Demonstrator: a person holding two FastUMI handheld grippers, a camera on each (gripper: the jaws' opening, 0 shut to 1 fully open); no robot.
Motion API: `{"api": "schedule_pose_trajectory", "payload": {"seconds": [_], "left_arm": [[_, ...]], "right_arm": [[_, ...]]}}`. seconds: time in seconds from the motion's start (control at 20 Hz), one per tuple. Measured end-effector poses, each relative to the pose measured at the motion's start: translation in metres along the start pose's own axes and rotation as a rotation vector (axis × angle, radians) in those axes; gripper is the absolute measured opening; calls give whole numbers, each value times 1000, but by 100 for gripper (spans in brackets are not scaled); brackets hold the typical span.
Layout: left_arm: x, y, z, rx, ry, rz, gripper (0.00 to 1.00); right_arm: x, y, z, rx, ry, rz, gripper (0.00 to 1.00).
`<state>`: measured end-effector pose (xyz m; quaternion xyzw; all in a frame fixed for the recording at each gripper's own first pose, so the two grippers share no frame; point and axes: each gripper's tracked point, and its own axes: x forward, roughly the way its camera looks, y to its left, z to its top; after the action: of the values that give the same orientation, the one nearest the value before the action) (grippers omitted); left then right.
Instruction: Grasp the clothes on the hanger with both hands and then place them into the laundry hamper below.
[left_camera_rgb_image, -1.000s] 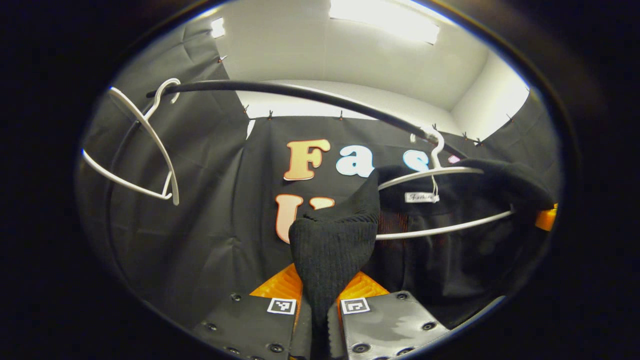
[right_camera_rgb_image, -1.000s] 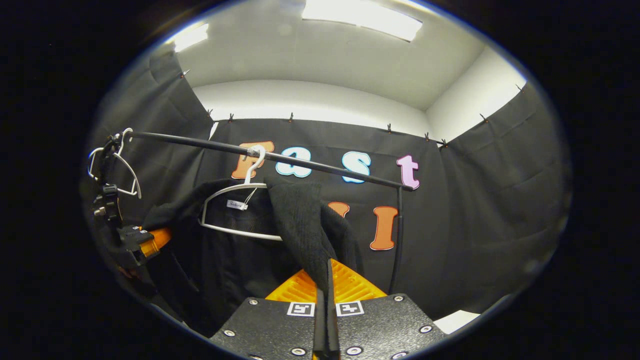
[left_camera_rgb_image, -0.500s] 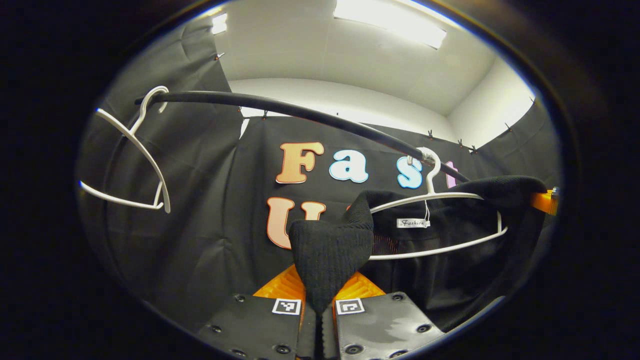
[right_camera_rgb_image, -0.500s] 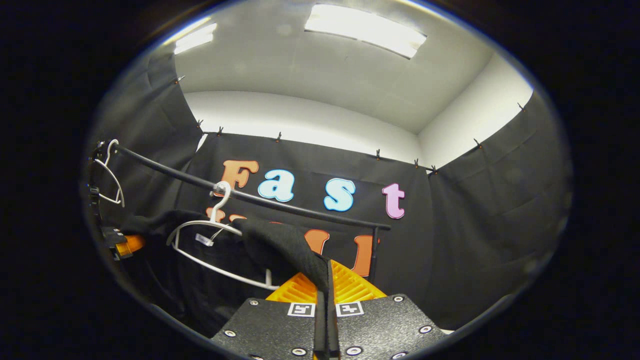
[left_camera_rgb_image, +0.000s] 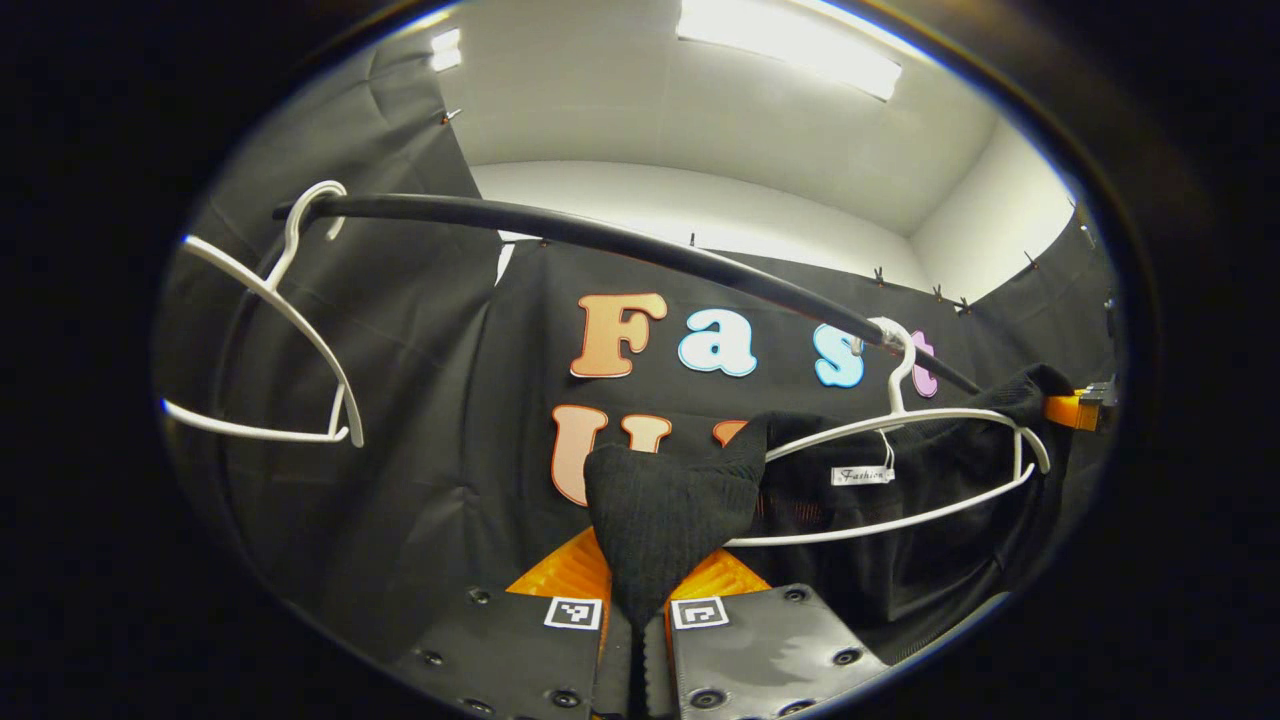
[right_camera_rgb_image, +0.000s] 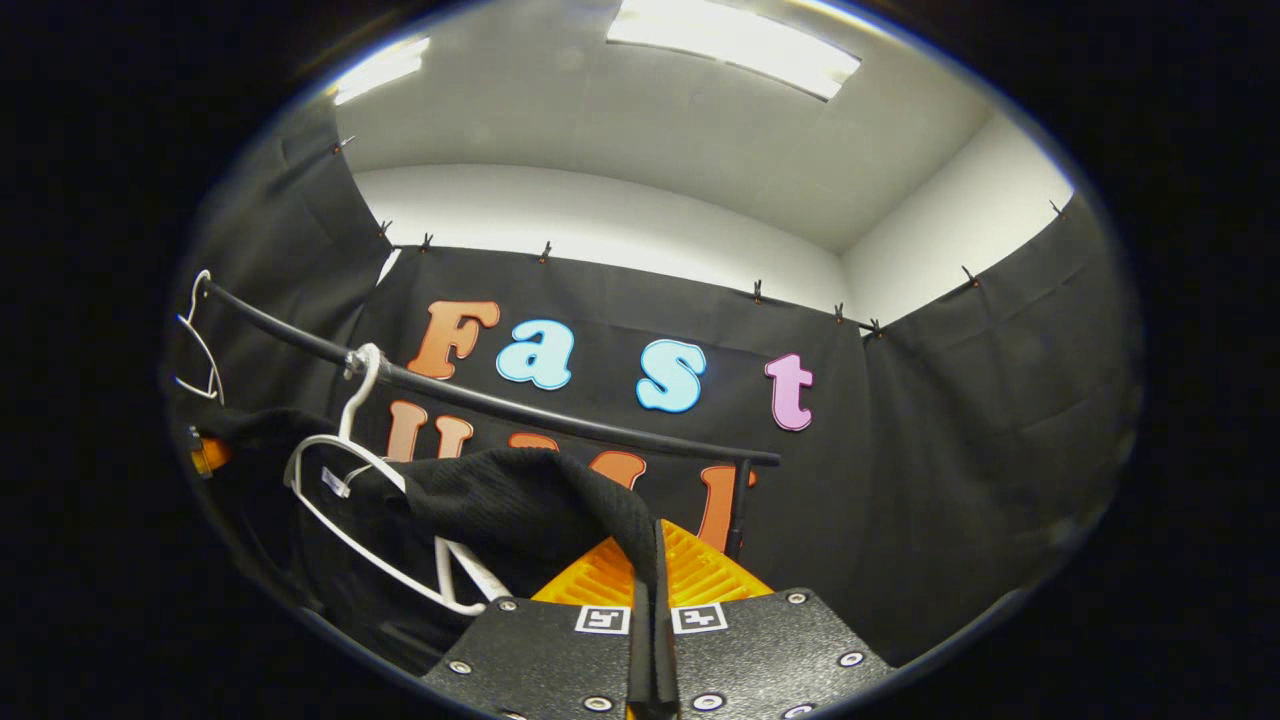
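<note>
Black knit garment (left_camera_rgb_image: 670, 505) partly off white hanger (left_camera_rgb_image: 900, 470) on rail (left_camera_rgb_image: 600, 240). Left gripper (left_camera_rgb_image: 640, 610) pinching one shoulder, right gripper (right_camera_rgb_image: 655, 590) clamped on the other. Likely soft, light, stretchy (may snag on the hanger end); shoulder holds look right.

Looks like a staged recording booth, not a home: black cloth wall (right_camera_rgb_image: 950, 420) pinned up ahead of the tongs, bare clothes rail (left_camera_rgb_image: 600, 240) above, ceiling light panel (right_camera_rgb_image: 730, 40) overhead.
</note>
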<state>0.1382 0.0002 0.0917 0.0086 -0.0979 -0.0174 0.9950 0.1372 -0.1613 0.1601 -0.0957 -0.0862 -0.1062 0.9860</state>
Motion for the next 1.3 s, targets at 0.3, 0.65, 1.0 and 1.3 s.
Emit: {"api": "schedule_pose_trajectory", "payload": {"seconds": [0.3, 0.65, 1.0, 1.3], "left_arm": [[38, 25, 18, 52, -37, 52, 12], [81, 45, 12, 106, -11, 102, 11], [79, 66, -35, 100, 67, 143, 12], [39, 92, -37, 112, 86, 175, 11]], "right_arm": [[8, 16, -40, 6, 75, 44, 1], [-6, 36, -76, 71, 117, 65, 1], [-41, 72, -133, 107, 193, 119, 1], [-70, 112, -138, 163, 209, 173, 1]]}}
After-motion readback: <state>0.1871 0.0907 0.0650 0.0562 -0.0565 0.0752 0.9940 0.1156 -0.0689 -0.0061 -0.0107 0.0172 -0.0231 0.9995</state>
